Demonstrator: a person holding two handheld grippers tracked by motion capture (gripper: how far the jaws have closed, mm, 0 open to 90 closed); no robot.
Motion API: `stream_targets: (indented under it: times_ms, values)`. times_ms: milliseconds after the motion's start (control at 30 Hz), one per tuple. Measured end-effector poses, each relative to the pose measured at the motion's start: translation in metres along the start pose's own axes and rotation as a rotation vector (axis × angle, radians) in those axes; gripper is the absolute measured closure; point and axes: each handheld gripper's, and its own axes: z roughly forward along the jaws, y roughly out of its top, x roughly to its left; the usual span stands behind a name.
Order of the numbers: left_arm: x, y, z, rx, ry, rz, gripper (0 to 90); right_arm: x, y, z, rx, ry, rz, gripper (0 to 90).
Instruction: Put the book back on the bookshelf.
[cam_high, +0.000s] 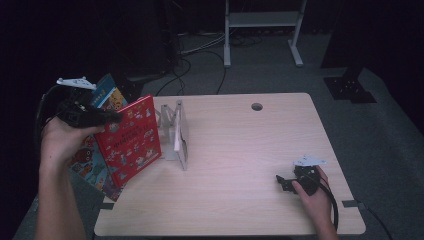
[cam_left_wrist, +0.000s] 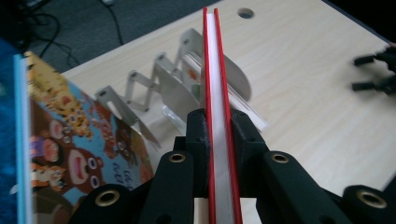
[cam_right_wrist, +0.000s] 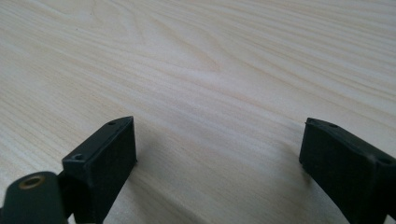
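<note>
In the high view, the left gripper (cam_high: 107, 117) holds a red picture book (cam_high: 131, 140) by its top edge, lifted and tilted over the left edge of the table (cam_high: 240, 200). Just to its right stands a metal accordion book rack (cam_high: 175, 132) with 1 thin white book (cam_high: 176, 135) already slotted in. Behind the red book, off the table's left side, at least 2 more picture books (cam_high: 107, 95) lean in a stack. The right gripper (cam_high: 281, 182) rests low on the tabletop near the right front corner, well apart from the rack.

In the left gripper view, the jaws are clamped on the red book's (cam_left_wrist: 218, 116) cover edges, its white pages between them, pointing toward the rack (cam_left_wrist: 159, 88). A bear-print book (cam_left_wrist: 70, 154) sits close at the left, and the right gripper (cam_left_wrist: 369, 72) shows far off.

In the right gripper view, the right gripper (cam_right_wrist: 217, 154) stands wide apart over bare wood, holding nothing.

The risk, as I judge it: the grip is narrow and near 1 edge, so the book may swing or slip as it moves. Its lower corner could also strike a rack divider and shove the light rack, since the other gripper is too far off to steady it.
</note>
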Motion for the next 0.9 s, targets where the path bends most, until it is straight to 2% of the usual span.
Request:
stream_targets:
  times_ms: [133, 167, 200, 300, 367, 533, 667, 800, 900]
  values:
    - [0.007, 0.000, 0.004, -0.001, 0.027, -0.027, 79.4, 0.000, 0.000, 0.000, -0.001, -0.001, 0.000, 10.0]
    - [0.012, -0.001, 0.008, -0.004, 0.049, -0.049, 79.3, 0.000, 0.000, 0.000, 0.000, 0.000, -0.001, 10.0]
    - [0.012, -0.001, 0.008, -0.004, 0.049, -0.049, 79.4, 0.000, 0.000, 0.000, 0.000, 0.000, -0.001, 10.0]
    - [0.019, -0.002, 0.017, -0.018, 0.079, -0.077, 79.3, 0.000, 0.000, 0.000, 0.000, 0.000, -0.001, 10.0]
    - [0.023, -0.002, 0.023, -0.035, 0.083, -0.091, 79.3, 0.000, 0.000, 0.000, 0.000, 0.000, -0.001, 10.0]
    - [0.028, 0.001, 0.035, -0.060, 0.098, -0.110, 79.3, 0.000, 0.000, 0.000, 0.000, 0.000, -0.003, 10.0]
    - [0.031, 0.005, 0.054, -0.082, 0.130, -0.114, 79.3, -0.001, 0.001, 0.000, 0.002, 0.000, -0.004, 10.0]
    - [0.033, 0.007, 0.065, -0.097, 0.128, -0.133, 79.3, -0.001, 0.000, 0.001, 0.000, -0.001, -0.003, 10.0]
    - [0.035, 0.007, 0.080, -0.090, 0.129, -0.131, 79.3, -0.001, 0.001, 0.001, -0.001, -0.001, -0.002, 10.0]
